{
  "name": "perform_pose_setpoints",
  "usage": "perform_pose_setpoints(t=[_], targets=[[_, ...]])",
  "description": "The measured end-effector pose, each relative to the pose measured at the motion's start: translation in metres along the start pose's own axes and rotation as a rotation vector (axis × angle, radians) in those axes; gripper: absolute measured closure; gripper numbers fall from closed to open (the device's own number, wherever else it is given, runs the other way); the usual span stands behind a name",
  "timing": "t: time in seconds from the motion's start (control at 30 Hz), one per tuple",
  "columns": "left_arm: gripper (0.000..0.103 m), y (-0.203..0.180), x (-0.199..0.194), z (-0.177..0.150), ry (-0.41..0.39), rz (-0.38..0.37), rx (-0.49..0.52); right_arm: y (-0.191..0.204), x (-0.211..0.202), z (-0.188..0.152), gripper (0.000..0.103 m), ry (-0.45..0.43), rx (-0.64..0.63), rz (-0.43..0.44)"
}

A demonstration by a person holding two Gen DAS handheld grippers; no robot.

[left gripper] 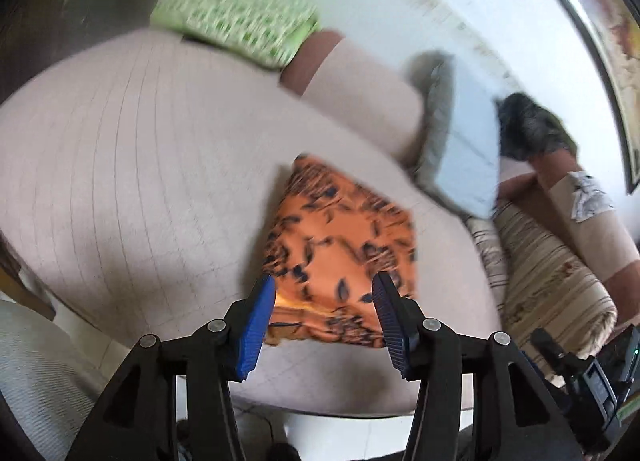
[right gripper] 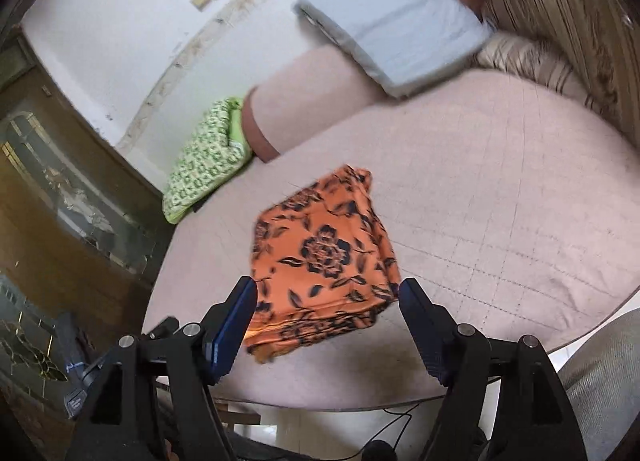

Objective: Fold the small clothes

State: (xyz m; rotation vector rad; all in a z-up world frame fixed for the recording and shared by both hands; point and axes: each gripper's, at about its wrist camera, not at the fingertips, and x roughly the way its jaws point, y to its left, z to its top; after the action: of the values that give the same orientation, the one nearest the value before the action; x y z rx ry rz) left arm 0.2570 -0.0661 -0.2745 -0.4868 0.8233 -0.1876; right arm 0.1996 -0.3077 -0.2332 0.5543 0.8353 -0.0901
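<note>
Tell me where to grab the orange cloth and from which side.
Grip the orange cloth at its near edge, coming in from the front of the bed. The folded layers stack up there and face both grippers, so a low pinch can likely catch them all together. The right gripper and left gripper already hover over that edge with jaws open.

Motion blur smears my left view: green patterned cushion (left gripper: 240,25) indistinct. Dark furry object (left gripper: 528,129), unidentifiable. Striped beige bolster (right gripper: 560,1), cut off by the frame.
</note>
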Motion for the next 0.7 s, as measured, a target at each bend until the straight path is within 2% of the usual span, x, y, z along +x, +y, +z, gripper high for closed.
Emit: perform_pose_setpoints(t=[0.1,0.13,0.17,0.27,0.3,0.37,0.43,0.5,0.7], targets=[[0.042,-0.001,-0.023,-0.007,-0.044,-0.039,0.036,0.018,-0.014,-0.005,0.027,0.026,-0.019,-0.003],[0.038,0.001,-0.024,-0.009,-0.057,-0.034,0.046,0.025,-0.014,-0.007,0.027,0.037,-0.032,0.002],[0.038,0.004,-0.019,-0.012,-0.058,-0.013,0.058,0.031,-0.009,-0.007,0.027,0.04,-0.042,0.01],[0.04,0.021,0.0,-0.015,-0.01,0.017,0.037,0.037,0.012,-0.014,0.026,0.054,-0.089,-0.005],[0.04,0.026,0.007,-0.012,0.036,0.027,0.013,0.035,0.019,-0.017,0.026,0.064,-0.092,-0.01],[0.039,0.035,0.019,-0.004,0.089,-0.031,-0.049,0.028,0.038,-0.02,0.026,0.11,-0.084,0.0],[0.04,0.042,0.039,0.0,0.123,-0.016,-0.09,0.02,0.056,-0.02,0.026,0.158,-0.077,-0.002],[0.04,0.043,0.056,0.003,0.155,-0.003,-0.097,0.01,0.073,-0.021,0.026,0.189,-0.064,-0.008],[0.04,0.034,0.104,0.02,0.181,0.021,-0.036,-0.008,0.115,-0.018,0.026,0.252,-0.02,0.005]])
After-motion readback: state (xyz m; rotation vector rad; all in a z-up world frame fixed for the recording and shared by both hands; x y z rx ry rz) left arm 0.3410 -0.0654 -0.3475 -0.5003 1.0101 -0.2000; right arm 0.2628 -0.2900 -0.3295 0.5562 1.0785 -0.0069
